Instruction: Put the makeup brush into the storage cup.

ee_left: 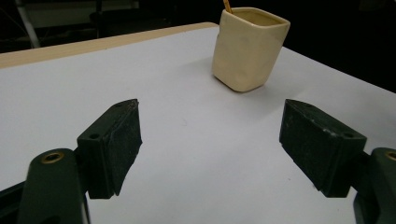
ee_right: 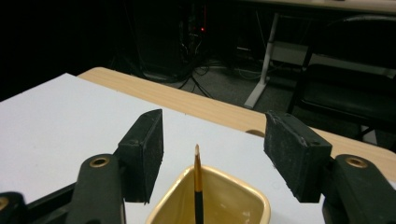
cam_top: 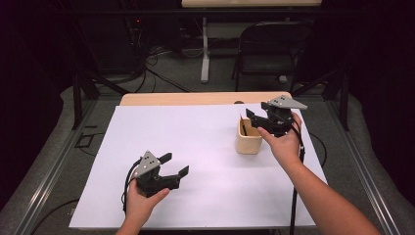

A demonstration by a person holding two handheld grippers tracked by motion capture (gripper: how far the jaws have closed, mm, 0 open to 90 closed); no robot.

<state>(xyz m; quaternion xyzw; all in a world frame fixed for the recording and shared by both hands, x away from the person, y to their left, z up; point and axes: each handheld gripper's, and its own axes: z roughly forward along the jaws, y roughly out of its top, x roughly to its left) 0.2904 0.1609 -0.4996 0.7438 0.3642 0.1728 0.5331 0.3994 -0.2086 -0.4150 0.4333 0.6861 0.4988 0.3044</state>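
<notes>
Hovering right gripper (cam_top: 258, 120) over cream square ceramic cup (cam_top: 248, 139), jaws spread wide and gripping nothing, thin brown-and-black pencil (ee_right: 198, 186) standing upright inside cup and between jaws but untouched. Cup resting toward far right of white sheet (cam_top: 195, 147) on wooden desk (cam_top: 195, 99). Left gripper (cam_top: 175, 165) idling low near front left, jaws likewise spread and empty, well apart from cup. Step in hand, judging by pose: either fetching or having just dropped pencil. Next move probably calling for clearing cup rim without tipping it.
</notes>
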